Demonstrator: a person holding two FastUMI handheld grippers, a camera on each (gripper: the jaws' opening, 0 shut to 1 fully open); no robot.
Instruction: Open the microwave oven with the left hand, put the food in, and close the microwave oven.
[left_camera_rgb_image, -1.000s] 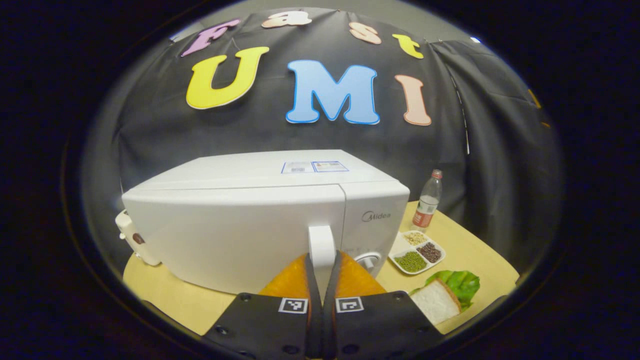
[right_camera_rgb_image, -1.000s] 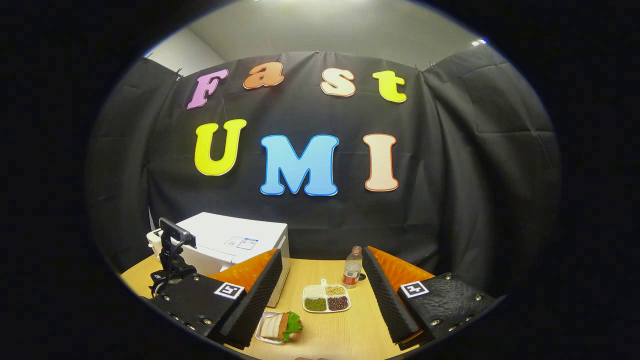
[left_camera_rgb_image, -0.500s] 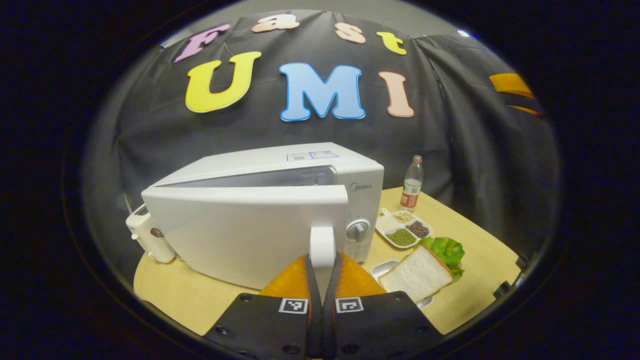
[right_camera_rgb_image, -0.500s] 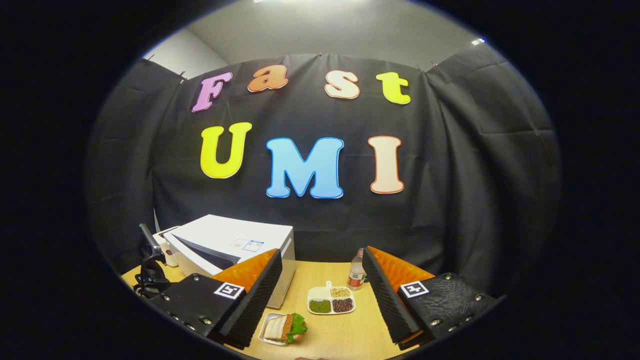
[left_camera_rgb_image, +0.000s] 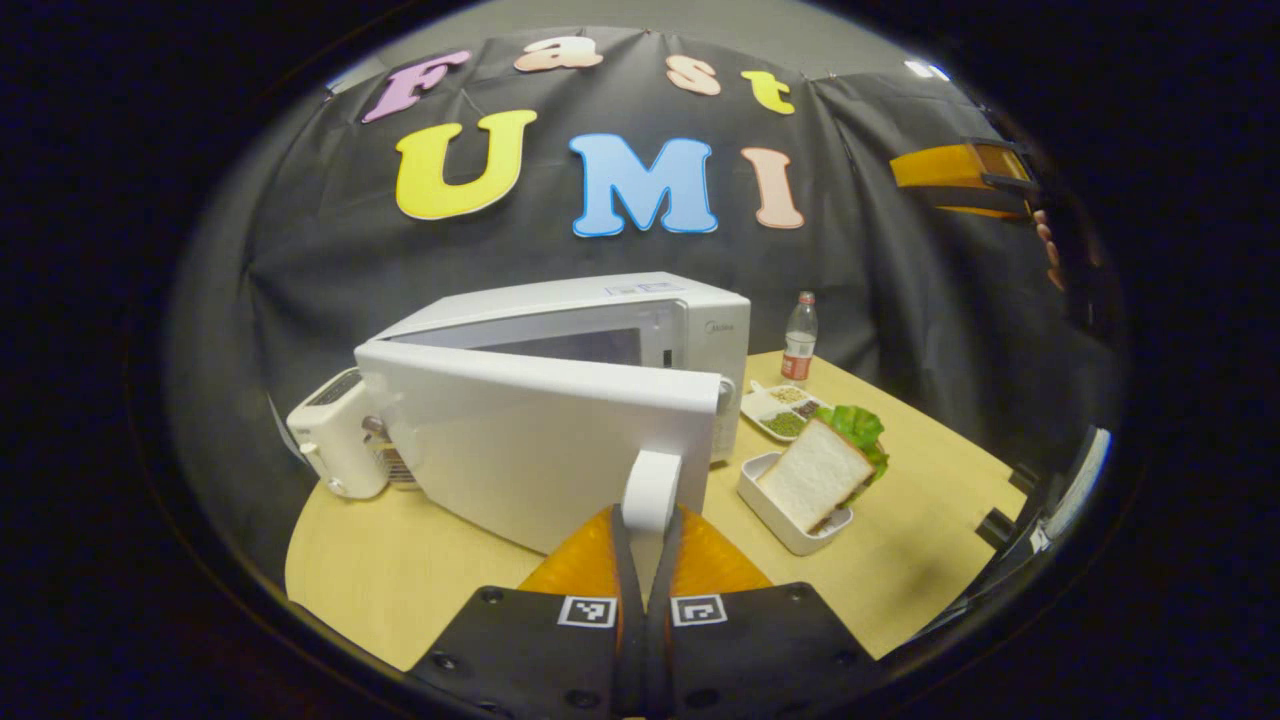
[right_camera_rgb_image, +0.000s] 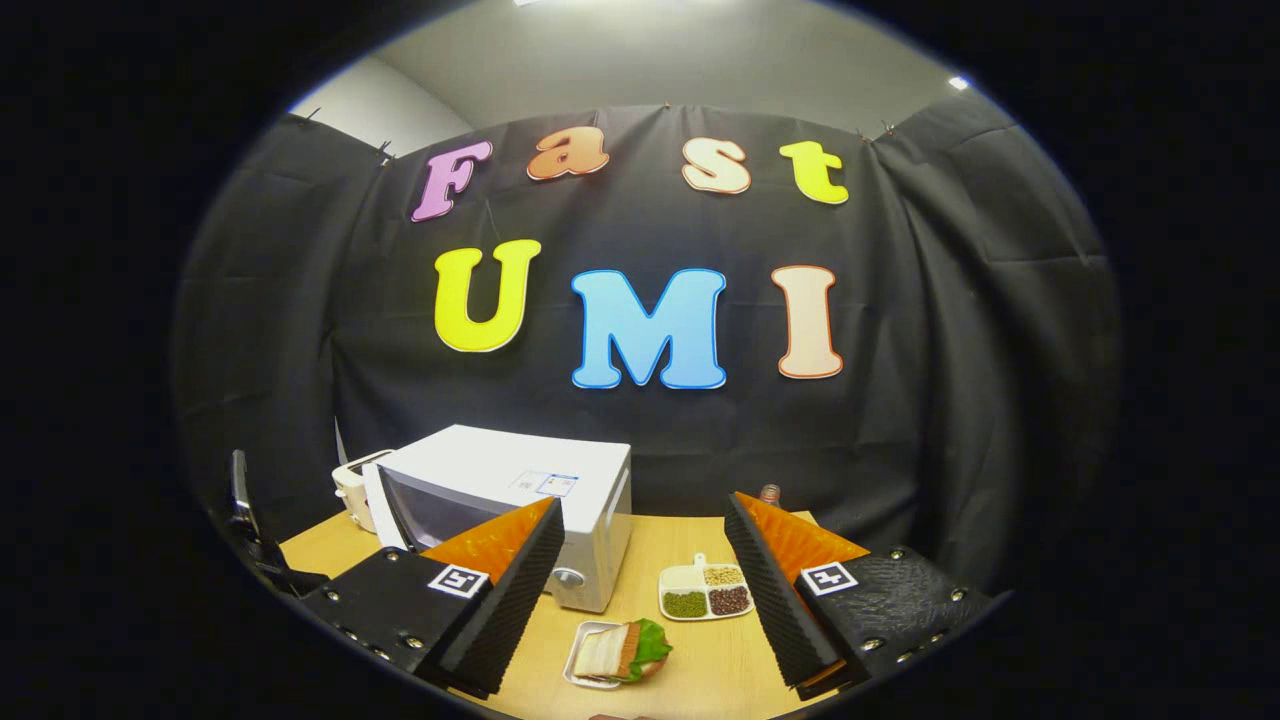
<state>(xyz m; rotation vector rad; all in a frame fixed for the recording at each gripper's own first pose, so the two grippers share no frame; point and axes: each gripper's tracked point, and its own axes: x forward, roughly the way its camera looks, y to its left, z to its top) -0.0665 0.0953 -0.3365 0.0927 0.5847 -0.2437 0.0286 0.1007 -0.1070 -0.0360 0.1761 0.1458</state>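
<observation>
In the left gripper view, the door handle (left_camera_rgb_image: 651, 490) of the microwave oven (left_camera_rgb_image: 600, 330) is being clamped between the fingers of the left gripper (left_camera_rgb_image: 645, 545), drawn narrow on it. The door (left_camera_rgb_image: 530, 440) is being held partly swung out, hinged at its far left edge, so the cavity is lying behind it and to the right. The sandwich (left_camera_rgb_image: 822, 468), bread and lettuce, is being carried upright in a small white tray (left_camera_rgb_image: 775, 505) just right of the door's free edge. Beyond it, a divided dish (left_camera_rgb_image: 770, 410) is being filled by beans and grains in separate compartments, with a bottle (left_camera_rgb_image: 798, 340) behind. The right gripper (left_camera_rgb_image: 960, 180) is being held high, well apart.

In the right gripper view, the right gripper (right_camera_rgb_image: 645, 570) is being kept wide and empty, above the table (right_camera_rgb_image: 690, 680). The sandwich (right_camera_rgb_image: 625, 652) is lying below and between its fingers, nearer this hand; the microwave oven (right_camera_rgb_image: 520, 490) is being seen to the left.
</observation>
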